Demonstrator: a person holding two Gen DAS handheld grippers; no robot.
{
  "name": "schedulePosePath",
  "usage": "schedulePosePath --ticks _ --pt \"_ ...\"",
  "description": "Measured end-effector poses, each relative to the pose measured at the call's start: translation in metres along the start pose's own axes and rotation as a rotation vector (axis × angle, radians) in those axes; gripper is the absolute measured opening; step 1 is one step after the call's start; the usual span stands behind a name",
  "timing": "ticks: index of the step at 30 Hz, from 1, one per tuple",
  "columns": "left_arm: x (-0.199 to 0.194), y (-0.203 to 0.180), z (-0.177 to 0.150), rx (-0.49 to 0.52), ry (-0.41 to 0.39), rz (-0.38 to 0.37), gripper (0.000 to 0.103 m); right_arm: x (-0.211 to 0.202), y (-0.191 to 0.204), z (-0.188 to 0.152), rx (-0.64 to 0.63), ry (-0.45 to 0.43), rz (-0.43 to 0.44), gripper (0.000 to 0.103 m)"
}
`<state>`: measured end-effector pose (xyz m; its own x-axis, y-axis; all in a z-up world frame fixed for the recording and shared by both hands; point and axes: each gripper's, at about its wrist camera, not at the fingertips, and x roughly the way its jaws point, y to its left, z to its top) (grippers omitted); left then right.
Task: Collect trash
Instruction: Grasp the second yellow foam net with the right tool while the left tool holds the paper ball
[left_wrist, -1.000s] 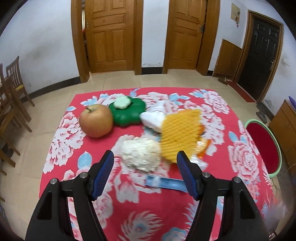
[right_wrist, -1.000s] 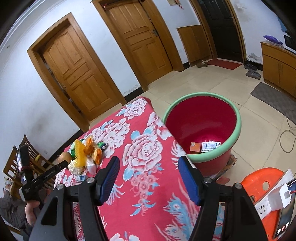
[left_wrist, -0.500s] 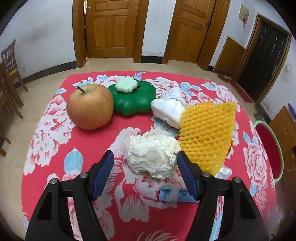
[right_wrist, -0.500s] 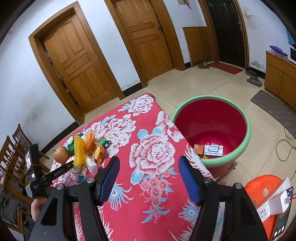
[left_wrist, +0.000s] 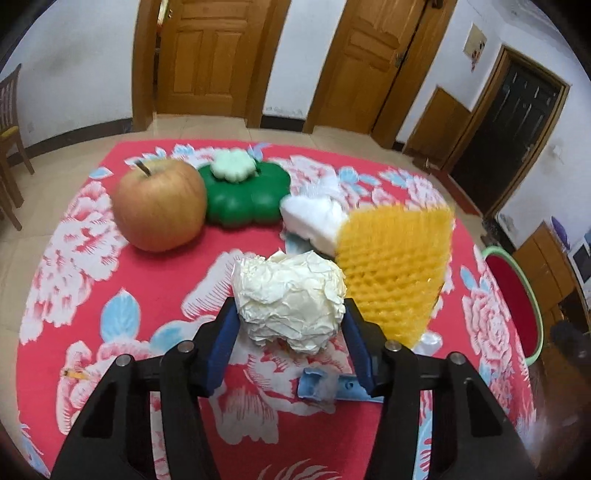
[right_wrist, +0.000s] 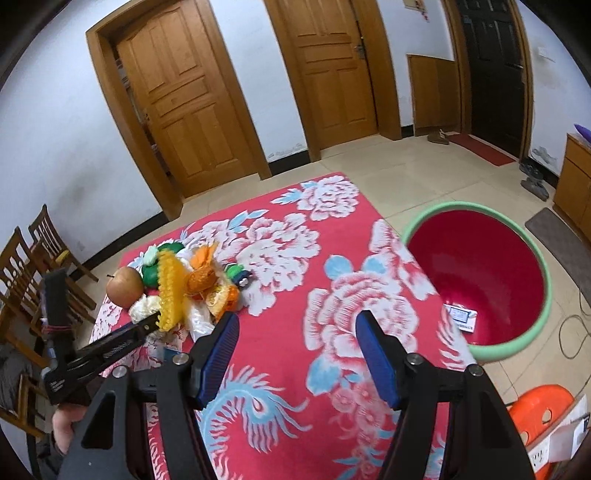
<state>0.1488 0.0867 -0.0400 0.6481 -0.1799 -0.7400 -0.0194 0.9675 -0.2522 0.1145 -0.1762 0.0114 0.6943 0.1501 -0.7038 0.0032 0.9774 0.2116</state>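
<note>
**Left claw closing around paper wad, right claw idle**

Left claw (left_wrist: 290, 341) sits low on the table (left_wrist: 92, 295), jaws just been closing, crumpled white paper ball (left_wrist: 290, 295) between them. Pads look to be at the ball's sides; can't confirm real squeeze yet. Ball rests on the red floral cloth, just in front of the apple (left_wrist: 159, 205) and green flower-shaped box (left_wrist: 245, 199), yellow foam net (left_wrist: 393, 266) touching its right side, blue scrap (left_wrist: 317, 384) under the claw. Right claw (right_wrist: 295, 356) hangs open over bare cloth, nothing between the jaws. Red bin with green rim (right_wrist: 476, 273) stands on the floor beside the table's right edge, a small box inside.
</note>
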Motion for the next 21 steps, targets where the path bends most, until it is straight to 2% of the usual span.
schedulePosePath --ticks 7,15,21 --pt "-0.023 0.012 0.005 -0.025 -0.096 0.084 0.056 0.024 0.025 0.001 -0.029 0.043 0.041 0.068" --pt "-0.023 0.029 0.008 -0.06 -0.101 0.188 0.056 0.049 0.065 0.004 -0.069 0.083 0.143 0.068" --pt "-0.02 0.035 0.007 -0.071 -0.095 0.212 0.056 0.075 0.088 0.004 -0.1 0.13 0.184 0.068"
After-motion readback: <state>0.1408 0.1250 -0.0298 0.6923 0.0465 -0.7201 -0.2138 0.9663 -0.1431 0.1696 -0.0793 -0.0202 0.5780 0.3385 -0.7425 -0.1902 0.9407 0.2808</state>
